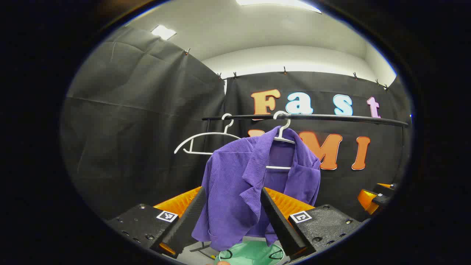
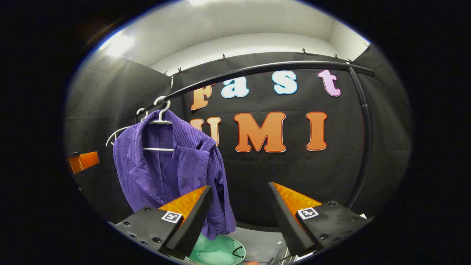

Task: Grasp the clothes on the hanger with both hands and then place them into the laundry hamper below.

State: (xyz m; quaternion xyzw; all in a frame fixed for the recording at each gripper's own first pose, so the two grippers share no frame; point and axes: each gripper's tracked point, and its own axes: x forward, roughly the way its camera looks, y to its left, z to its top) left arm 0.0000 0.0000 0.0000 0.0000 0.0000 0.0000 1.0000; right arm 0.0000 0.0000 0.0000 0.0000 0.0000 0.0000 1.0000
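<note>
In the left gripper view, the left gripper (image 1: pixel 232 217) points at a purple shirt (image 1: pixel 243 184) on a white hanger (image 1: pixel 282 136) hooked over a black rail (image 1: pixel 331 117). Its fingers are spread, with the shirt's lower half showing between them; whether they touch the cloth cannot be told. A second, bare hanger (image 1: pixel 206 141) hangs to the left on the same rail. Below the hem sits a mint-green hamper (image 1: pixel 254 254) on a grey floor (image 1: pixel 195 254). Black cloth walls enclose the booth under a white ceiling with lit panels.

In the right gripper view, the right gripper (image 2: pixel 239 217) is spread wide, holding nothing, aimed at the back wall. The shirt (image 2: pixel 165 165) hangs to the left, the hamper (image 2: pixel 217 250) beneath it. The rail (image 2: pixel 257 70) bends down at the right.
</note>
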